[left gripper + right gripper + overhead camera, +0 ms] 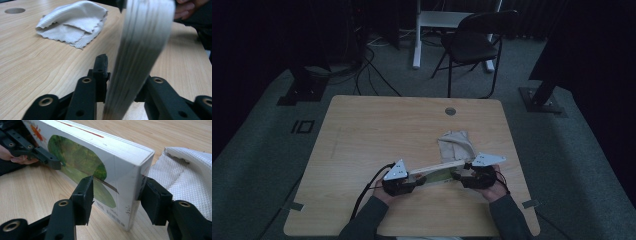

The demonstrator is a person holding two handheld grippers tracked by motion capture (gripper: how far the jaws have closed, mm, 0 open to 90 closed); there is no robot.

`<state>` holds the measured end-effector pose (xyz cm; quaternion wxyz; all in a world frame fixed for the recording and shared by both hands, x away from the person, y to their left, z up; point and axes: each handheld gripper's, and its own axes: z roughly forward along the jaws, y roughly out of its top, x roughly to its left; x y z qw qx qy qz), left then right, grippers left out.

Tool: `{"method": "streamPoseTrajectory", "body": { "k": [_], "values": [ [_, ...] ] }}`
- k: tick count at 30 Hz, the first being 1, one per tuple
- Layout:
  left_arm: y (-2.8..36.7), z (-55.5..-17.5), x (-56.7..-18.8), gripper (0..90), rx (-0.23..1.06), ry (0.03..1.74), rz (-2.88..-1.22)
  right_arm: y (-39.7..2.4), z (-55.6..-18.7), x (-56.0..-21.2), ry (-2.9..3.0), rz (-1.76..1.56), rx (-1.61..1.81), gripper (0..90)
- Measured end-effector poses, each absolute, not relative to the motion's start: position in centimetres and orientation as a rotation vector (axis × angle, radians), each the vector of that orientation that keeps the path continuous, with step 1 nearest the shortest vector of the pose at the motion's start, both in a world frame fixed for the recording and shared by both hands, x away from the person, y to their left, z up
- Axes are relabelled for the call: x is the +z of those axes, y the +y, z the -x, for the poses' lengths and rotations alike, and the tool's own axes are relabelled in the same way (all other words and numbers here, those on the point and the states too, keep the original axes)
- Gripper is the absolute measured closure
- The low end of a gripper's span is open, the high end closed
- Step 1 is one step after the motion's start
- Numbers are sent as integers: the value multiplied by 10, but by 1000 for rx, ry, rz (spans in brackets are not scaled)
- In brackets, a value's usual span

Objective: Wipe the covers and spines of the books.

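Dark curtains and a black folding chair (472, 42) stand behind the pale wooden table (377, 130) where you work. Between your hands you hold a thick white board book with a green picture on its cover (439, 173), raised on edge near the table's front edge. Your left gripper (120, 72) has its black jaws pressed against both faces of the book at one end, the blurred page edges rising between them in the left gripper view. Your right gripper (116, 192) clamps the opposite end across its thickness, one pad on the green cover and the other on the back, beside the spine corner. Just behind the book lies a crumpled white textured cloth (455, 143), flat on the wood and close to your right gripper. A round grey cable hole (450, 111) sits farther back in the tabletop, well apart from the cloth.
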<state>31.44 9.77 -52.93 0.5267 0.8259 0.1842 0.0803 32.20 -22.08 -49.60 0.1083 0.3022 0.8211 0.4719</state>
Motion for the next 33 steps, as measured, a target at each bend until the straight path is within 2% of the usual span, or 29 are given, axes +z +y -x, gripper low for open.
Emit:
{"method": "streamPoseTrajectory", "body": {
  "k": [7,14,18,23,29,33],
  "values": [
    [93,-307,-522,787,205,402,-2007,-222,-323,-498,2412,-903,1399,411],
    [98,-307,-514,795,186,431,-1997,-220,-326,-506,2474,-937,1334,393],
    [107,-310,-508,794,155,479,-1937,-211,-327,-513,2519,-941,1285,391],
    [113,-311,-503,792,118,517,-1861,-203,-327,-517,2549,-938,1266,407],
    [112,-310,-502,776,100,512,-1832,-199,-324,-516,2567,-935,1260,464],
    [109,-309,-505,771,92,512,-1846,-191,-321,-515,2579,-905,1257,464]
  ]
}}
